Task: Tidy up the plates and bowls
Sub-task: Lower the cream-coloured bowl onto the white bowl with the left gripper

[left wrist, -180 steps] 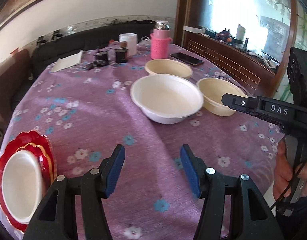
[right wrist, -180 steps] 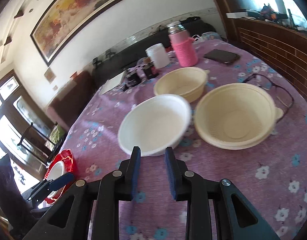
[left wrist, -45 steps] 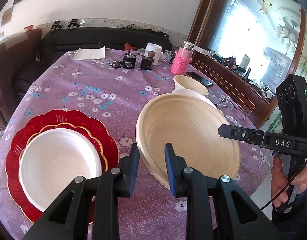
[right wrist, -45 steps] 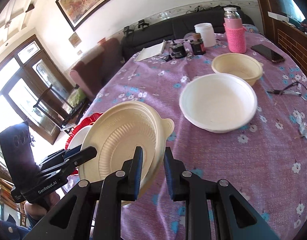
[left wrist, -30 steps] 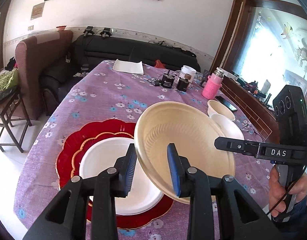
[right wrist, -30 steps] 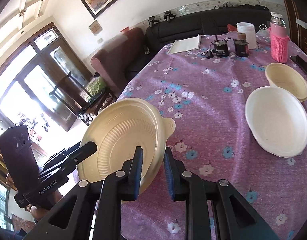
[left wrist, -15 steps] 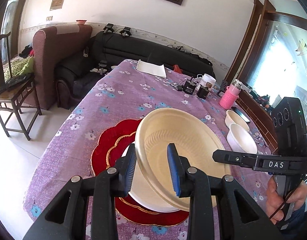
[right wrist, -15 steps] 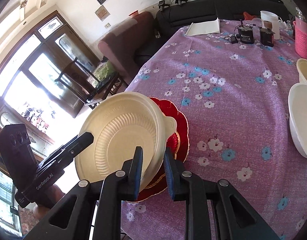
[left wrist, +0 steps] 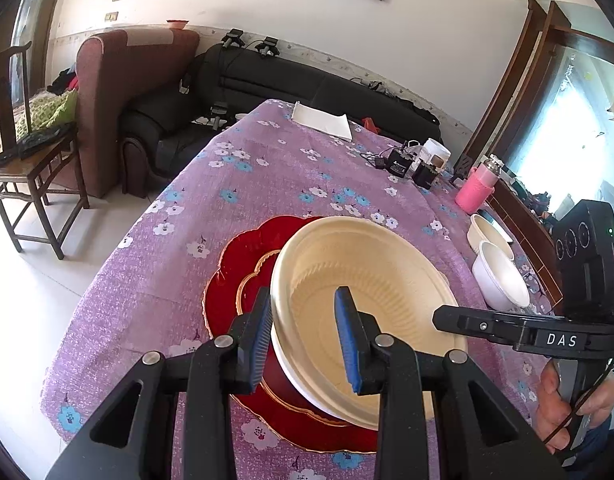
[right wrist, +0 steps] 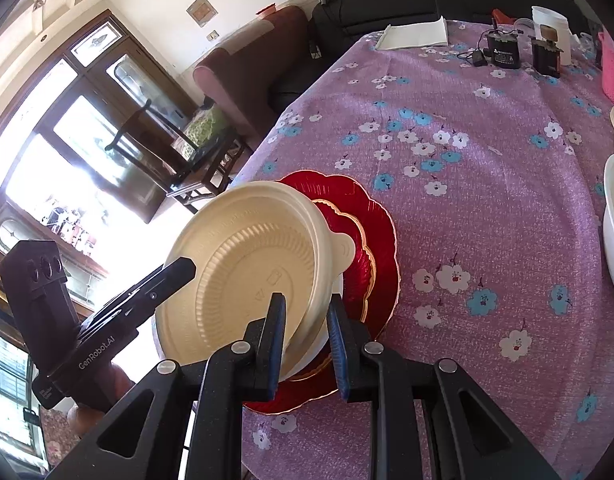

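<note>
A: Nearest the lenses, what are the tongs doing?

B: The left gripper [left wrist: 305,330] has its blue pads astride the near rim of the cream bowl [left wrist: 371,300], one pad outside, one inside; the jaws look parted a little, and whether they pinch the wall cannot be told. The right gripper [right wrist: 305,330] straddles the opposite rim the same way, just as hard to judge.

A: Where does that bowl sit?

B: Tilted over the white bowl [right wrist: 331,328], of which only a sliver shows, on the red scalloped plates [left wrist: 235,272] near the table's edge. Whether it rests in the white bowl is hidden.

A: Farther back?

B: The purple flowered tablecloth [left wrist: 243,184]. Another white bowl [left wrist: 503,280] and a cream one [left wrist: 487,232] lie well apart, both cut by the frame in the right view. Beyond stand a pink flask [left wrist: 477,192] and a white pad [left wrist: 323,120].
</note>
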Action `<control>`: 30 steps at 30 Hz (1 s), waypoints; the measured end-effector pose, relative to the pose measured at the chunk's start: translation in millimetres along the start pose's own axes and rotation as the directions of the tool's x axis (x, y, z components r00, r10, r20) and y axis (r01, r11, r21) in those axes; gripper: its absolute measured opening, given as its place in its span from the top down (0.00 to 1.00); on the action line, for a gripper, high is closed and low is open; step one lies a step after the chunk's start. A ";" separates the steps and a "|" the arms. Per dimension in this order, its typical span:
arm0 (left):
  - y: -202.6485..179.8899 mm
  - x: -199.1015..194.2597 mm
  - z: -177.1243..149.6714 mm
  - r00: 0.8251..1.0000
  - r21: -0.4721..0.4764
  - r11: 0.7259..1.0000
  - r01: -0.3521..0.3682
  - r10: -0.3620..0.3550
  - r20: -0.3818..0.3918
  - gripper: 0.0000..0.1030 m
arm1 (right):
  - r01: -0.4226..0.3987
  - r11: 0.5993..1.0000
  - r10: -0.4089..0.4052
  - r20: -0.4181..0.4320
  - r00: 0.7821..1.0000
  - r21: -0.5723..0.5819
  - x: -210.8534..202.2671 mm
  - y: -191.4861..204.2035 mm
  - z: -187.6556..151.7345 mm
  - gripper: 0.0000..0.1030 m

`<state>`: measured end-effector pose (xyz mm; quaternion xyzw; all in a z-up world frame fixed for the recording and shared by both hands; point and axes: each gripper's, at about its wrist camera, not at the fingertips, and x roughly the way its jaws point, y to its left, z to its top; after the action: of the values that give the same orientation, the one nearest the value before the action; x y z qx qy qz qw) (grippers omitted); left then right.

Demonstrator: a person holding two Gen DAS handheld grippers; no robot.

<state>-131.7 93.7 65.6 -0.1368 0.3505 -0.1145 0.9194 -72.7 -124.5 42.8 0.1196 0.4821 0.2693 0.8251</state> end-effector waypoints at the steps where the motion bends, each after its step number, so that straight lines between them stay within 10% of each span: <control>1: 0.3 0.6 -0.2 1.000 -0.001 1.000 0.001 -0.001 -0.001 0.72 | 0.002 1.000 -0.002 -0.002 1.000 -0.002 1.3 0.1 -0.2 0.77; 30: -1.0 -12.7 3.1 0.999 -0.005 1.000 -0.023 0.023 0.029 0.69 | 0.036 0.998 -0.033 0.045 0.998 -0.050 -8.4 2.5 -6.2 0.74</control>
<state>-139.0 97.1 75.9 -0.1368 0.3388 -0.1011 0.9253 -82.1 -127.5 46.9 0.0963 0.4589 0.2643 0.8428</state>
